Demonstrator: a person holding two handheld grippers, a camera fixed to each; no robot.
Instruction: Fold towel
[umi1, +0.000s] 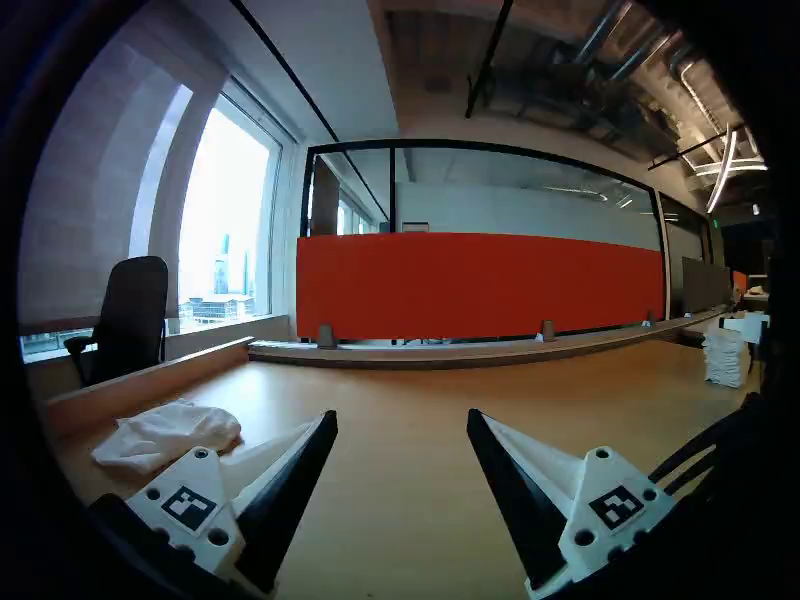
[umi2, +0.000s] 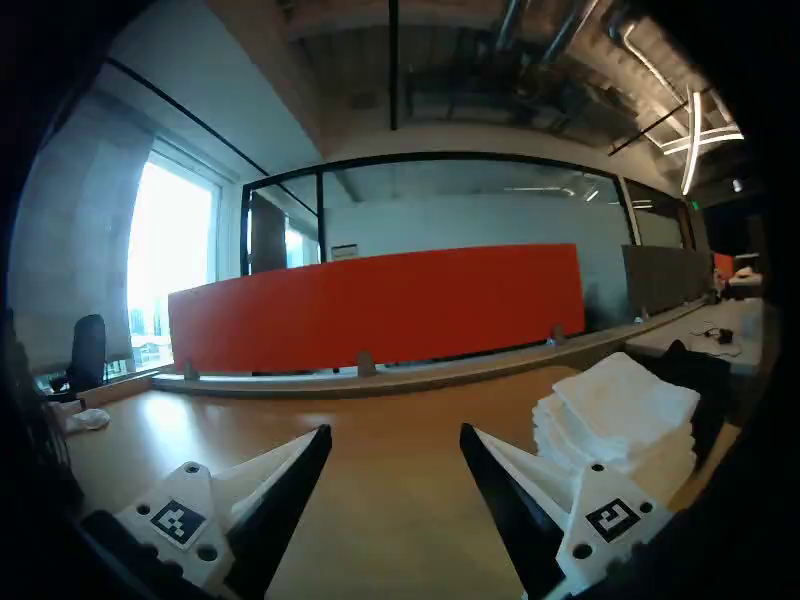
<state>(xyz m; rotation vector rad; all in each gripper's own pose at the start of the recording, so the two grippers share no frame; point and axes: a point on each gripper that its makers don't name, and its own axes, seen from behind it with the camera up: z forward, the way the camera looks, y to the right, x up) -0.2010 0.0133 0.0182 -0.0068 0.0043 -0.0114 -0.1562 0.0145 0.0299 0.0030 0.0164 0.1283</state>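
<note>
Crumpled white towel (umi1: 165, 435) (folded stack (umi2: 618, 420) well apart)

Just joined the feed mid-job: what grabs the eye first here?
The long red divider panel across the far edge of the wooden desk dominates. Next, a crumpled white towel lies near the left gripper, and a stack of folded towels sits beside the right gripper; both grippers are open.

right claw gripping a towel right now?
No, the right claw is open with just bare wooden table between its fingers; the stack of folded white towels lies off to one side.
</note>
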